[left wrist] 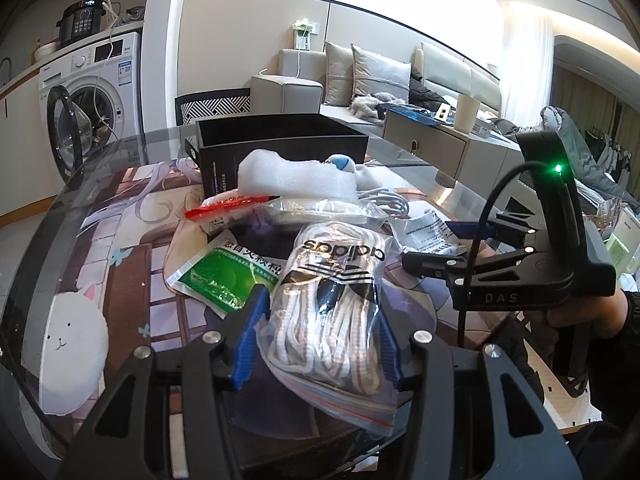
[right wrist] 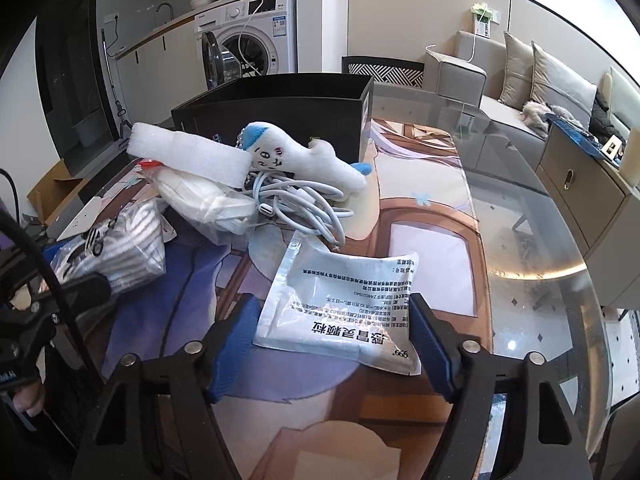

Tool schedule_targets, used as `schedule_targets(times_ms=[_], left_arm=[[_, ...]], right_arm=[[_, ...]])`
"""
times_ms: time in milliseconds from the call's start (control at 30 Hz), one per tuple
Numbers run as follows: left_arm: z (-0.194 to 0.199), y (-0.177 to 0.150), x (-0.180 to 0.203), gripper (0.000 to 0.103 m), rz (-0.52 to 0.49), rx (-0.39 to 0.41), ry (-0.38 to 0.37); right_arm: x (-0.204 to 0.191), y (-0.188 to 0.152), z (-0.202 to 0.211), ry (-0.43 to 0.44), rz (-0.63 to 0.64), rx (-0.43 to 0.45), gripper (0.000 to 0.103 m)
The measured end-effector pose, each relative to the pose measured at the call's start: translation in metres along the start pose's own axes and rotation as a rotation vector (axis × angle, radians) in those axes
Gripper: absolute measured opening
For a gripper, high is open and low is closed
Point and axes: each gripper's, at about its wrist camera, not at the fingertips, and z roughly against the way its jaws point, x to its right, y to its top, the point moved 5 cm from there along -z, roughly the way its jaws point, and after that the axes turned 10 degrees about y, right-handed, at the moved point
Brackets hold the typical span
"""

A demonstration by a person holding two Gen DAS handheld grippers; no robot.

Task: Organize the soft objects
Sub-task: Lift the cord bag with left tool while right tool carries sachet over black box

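Looking along my left gripper [left wrist: 320, 336], I grasp one zip bag of white laces [left wrist: 332, 304]; the black box [left wrist: 280, 148] stands behind on the glass table [left wrist: 48, 236].

My right gripper [right wrist: 332, 340], spread wide, straddles one silver sachet [right wrist: 344, 304]; the plush toy [right wrist: 296, 156] tops one cable [right wrist: 304, 200]. A washing machine [right wrist: 256, 36] stands beyond.

A: Count, please. Boxes?
B: One open black cardboard box [right wrist: 280, 108].
A: Foam?
B: One white foam sheet, folded [right wrist: 188, 152].
A: Toys?
B: One white plush toy with blue tips [right wrist: 304, 160].
A: Cables?
B: One coiled white charging cable [right wrist: 304, 204].
A: Bags and sachets?
B: Two clear zip bags: one of white laces printed adidas [left wrist: 332, 304], one of white fabric [right wrist: 208, 200]. Two medicine sachets: one green [left wrist: 224, 276], one silver-white [right wrist: 348, 304].
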Motion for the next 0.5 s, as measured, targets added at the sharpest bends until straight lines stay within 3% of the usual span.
schedule_targets(times_ms=[133,500], left_arm=[[0.005,0.003,0.000,0.049,-0.001,0.017,-0.003],[0.018,0.010,-0.008,0.049,0.024,0.064,0.011]], right_arm=[[-0.005,-0.003,0.003,0.012,0.022,0.008,0.063],[-0.019,-0.009,0.019,0.066,0.061,0.060,0.062]])
